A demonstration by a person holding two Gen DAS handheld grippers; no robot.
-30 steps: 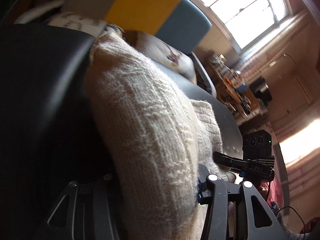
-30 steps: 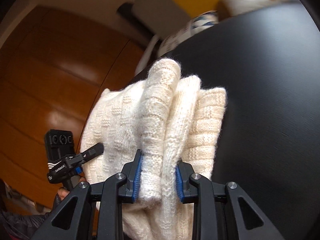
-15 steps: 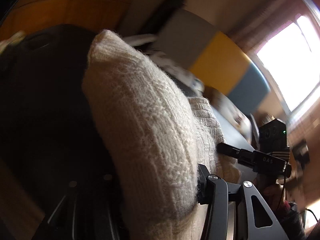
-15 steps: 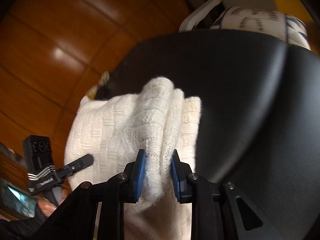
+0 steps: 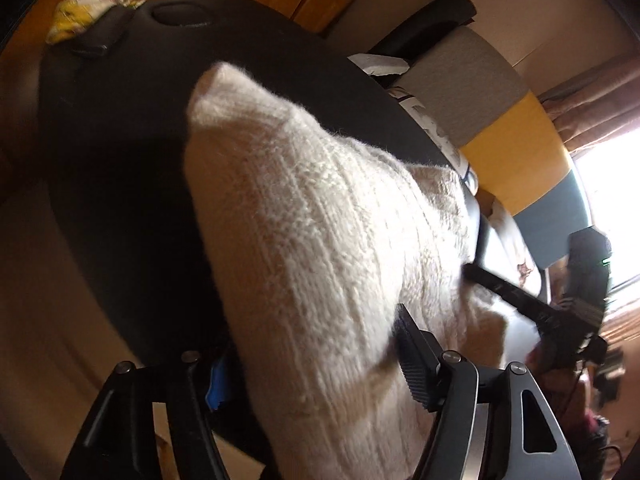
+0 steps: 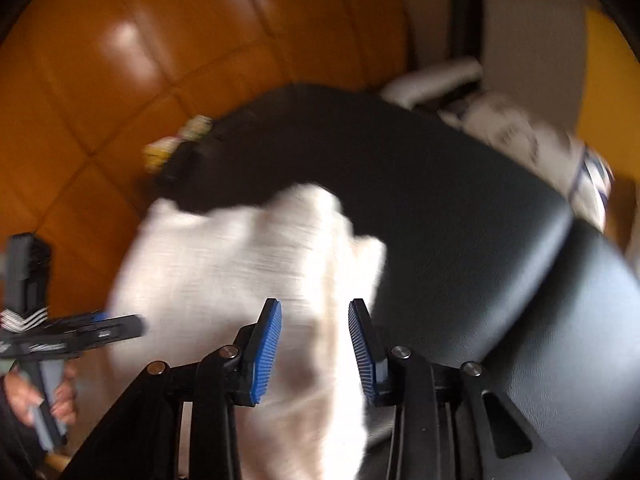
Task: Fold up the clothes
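A folded cream knit sweater [image 5: 320,240] lies bunched over a black padded surface [image 5: 120,160]. My left gripper [image 5: 312,336] straddles its near end. Its jaws are opening, and the blue left pad [image 5: 216,384] stands just off the knit. In the right wrist view the sweater [image 6: 240,272] is blurred. My right gripper [image 6: 314,304] has a fold of it between its jaws, which are opening; both blue pads [image 6: 264,344] show their faces and do not pinch the fold. Each view shows the other gripper: the right one [image 5: 520,296], and the left one [image 6: 80,332] held by a hand [image 6: 24,396].
A yellow-and-white cloth bundle [image 5: 92,12] and a dark object [image 5: 100,36] sit at the black surface's far edge. Printed white fabric [image 5: 432,128] lies beside a grey, yellow and blue cushion [image 5: 500,140]. Orange wooden panels [image 6: 160,80] fill the background, and a bright window is at the right.
Both grippers swung sideways and rolled, carrying the sweater across the black surface. Their jaws, shut on the knit before, have widened and the pads have come off it.
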